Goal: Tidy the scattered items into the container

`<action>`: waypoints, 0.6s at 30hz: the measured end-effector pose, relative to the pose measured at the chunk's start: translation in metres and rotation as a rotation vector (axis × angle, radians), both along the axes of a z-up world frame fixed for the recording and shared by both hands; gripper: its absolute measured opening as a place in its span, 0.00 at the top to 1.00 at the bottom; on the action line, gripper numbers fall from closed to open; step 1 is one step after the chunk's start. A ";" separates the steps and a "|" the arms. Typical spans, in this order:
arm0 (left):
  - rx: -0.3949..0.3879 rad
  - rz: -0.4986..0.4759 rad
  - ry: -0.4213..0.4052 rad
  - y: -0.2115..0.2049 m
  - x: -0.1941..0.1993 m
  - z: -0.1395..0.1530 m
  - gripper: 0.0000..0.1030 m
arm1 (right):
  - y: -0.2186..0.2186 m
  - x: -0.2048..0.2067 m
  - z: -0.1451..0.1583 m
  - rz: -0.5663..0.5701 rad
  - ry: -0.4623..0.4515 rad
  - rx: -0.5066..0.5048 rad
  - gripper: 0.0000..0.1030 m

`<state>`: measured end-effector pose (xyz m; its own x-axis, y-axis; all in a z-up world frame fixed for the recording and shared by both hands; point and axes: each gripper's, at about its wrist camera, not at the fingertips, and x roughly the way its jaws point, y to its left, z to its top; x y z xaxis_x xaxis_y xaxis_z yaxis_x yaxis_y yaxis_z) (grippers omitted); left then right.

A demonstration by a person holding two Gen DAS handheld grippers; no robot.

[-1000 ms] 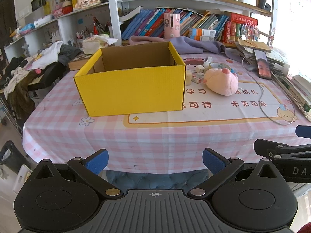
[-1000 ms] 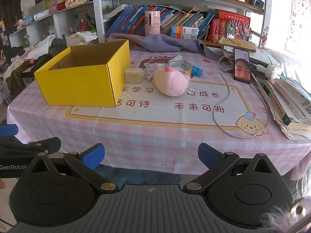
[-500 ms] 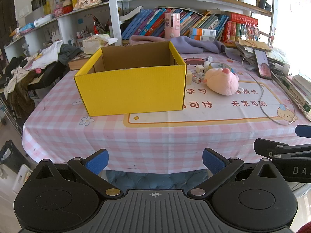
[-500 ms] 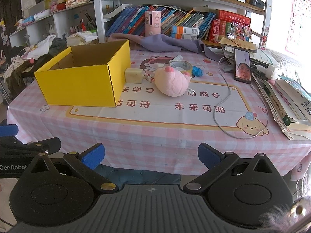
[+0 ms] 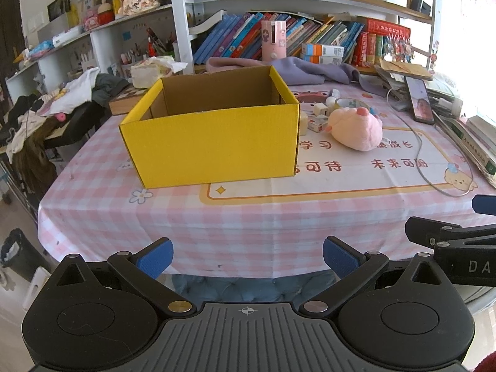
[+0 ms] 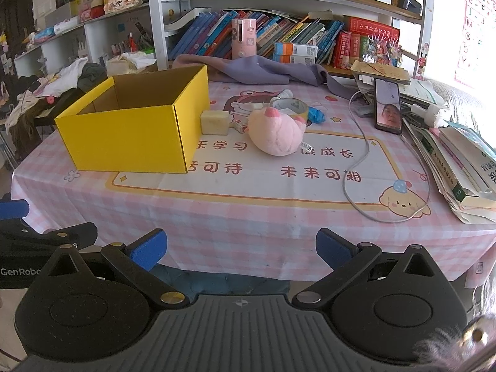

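Tidying stood unbegun, by the look of it: no item sat visibly in the container and neither tool held anything. Leftmost, the left gripper point(image 5: 246, 255) hung before the near table edge, jaws wide apart and empty. Next, the yellow cardboard box point(image 6: 133, 130) rested open-topped on the left half of the pink checked tablecloth point(image 6: 248, 217); the brown inner walls that showed were bare, though the floor of the box was hidden from both views, so its contents could not be fully confirmed. Just beside its right wall stood a pale cream block point(image 6: 214, 121), close enough that touching or not could not be told. Right of that lay a small white-and-red carton point(image 6: 240, 127), then a pink plush toy point(image 6: 276, 131), largest of the loose items and nearest the front. Behind the plush sat a roll of tape point(image 6: 290, 107), a crumpled blue item point(image 6: 316, 114) and a few small white objects too small to identify. Further right, a phone point(image 6: 387, 108) leaned upright with a white cable point(image 6: 359, 167) trailing forward; whether these belonged to the tidying was unclear. The right gripper point(image 6: 240, 248) likewise waited short of the table, jaws spread and empty. Every scattered item remained to be moved, in my estimate.
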<state>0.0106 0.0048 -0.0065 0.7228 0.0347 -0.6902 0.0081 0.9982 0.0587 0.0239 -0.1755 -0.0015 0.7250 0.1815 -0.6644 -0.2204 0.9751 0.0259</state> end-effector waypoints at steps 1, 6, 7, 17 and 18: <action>-0.001 0.000 0.000 0.000 0.000 0.000 0.00 | 0.000 0.000 -0.001 0.001 -0.001 0.000 0.00; -0.006 -0.002 0.004 0.000 0.001 -0.001 0.00 | -0.001 0.001 -0.001 0.001 0.003 -0.001 0.00; -0.007 -0.002 0.006 0.001 0.002 -0.001 0.00 | 0.000 0.001 -0.001 0.002 0.002 -0.001 0.00; -0.012 -0.036 0.000 -0.003 0.013 0.000 0.00 | -0.003 0.013 -0.001 -0.029 -0.012 0.004 0.00; -0.011 -0.038 -0.001 -0.005 0.015 0.000 0.00 | -0.005 0.014 -0.002 -0.034 -0.009 0.006 0.00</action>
